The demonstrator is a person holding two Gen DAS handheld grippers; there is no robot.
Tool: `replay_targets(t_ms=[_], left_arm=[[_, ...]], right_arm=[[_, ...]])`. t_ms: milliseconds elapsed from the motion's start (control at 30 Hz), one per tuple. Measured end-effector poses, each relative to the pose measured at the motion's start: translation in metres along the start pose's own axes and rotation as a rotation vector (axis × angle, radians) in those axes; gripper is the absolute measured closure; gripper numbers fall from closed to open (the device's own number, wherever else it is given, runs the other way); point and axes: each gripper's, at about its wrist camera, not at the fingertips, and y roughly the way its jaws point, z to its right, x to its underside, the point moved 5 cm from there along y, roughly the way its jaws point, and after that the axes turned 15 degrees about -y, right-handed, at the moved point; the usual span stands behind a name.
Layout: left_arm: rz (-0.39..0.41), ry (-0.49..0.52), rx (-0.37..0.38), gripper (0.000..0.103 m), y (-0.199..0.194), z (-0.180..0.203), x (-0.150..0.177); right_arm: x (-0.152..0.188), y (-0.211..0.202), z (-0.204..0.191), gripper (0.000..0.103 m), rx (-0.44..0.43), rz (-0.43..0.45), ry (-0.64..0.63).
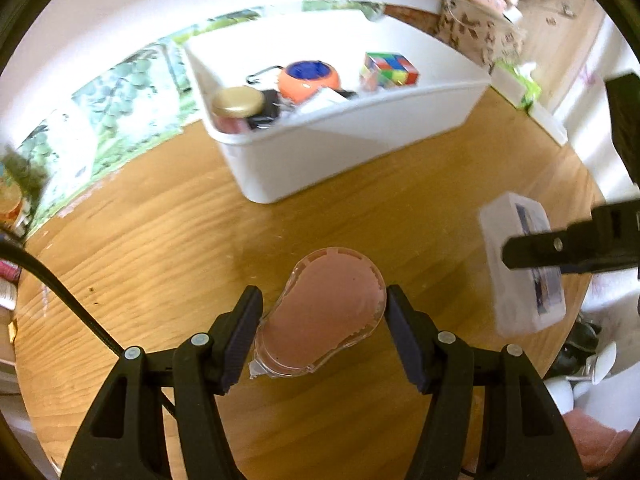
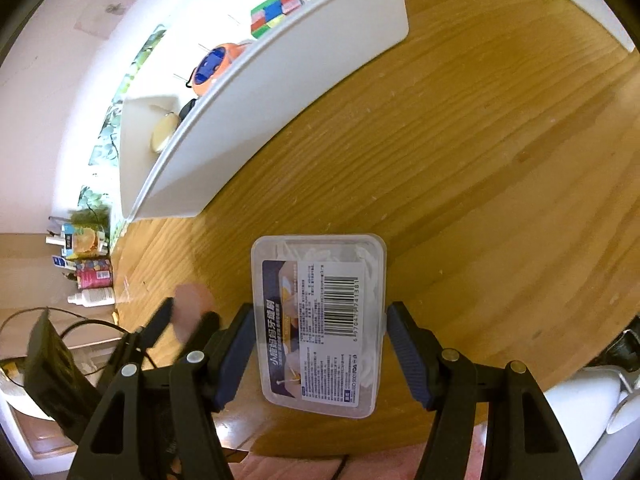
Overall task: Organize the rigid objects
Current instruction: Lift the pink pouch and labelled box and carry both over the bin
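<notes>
Left gripper point(image 1: 322, 330) pinches a pink tape dispenser point(image 1: 324, 312) above the wooden table point(image 1: 160, 240). Right gripper point(image 2: 320, 344) clamps a clear labelled box point(image 2: 320, 320), near the white bin point(image 1: 340, 148) holding a colour cube point(image 1: 390, 69).

In the left wrist view the right gripper point(image 1: 505, 255) runs off the frame at three o'clock and covers part of the blurred clear box point(image 1: 522, 264), while the white bin point(image 2: 280, 92) wall hides most of the puzzle cube point(image 2: 276, 10) at eleven o'clock.
</notes>
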Motion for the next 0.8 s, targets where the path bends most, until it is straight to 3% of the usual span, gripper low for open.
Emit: replay_targets(t_ms=[367,800], left_arm=[[0.088,-0.096,-0.028,0.037,-0.037,-0.017,-0.015],[0.178,-0.189,-0.03,0.037,-0.059,0.013,-0.047]], right_arm=[[-0.01,-0.027,0.002,0.037,0.042,0.049,-0.05],[-0.074,-0.063,0.012,0.037,0.035,0.09,-0.148]])
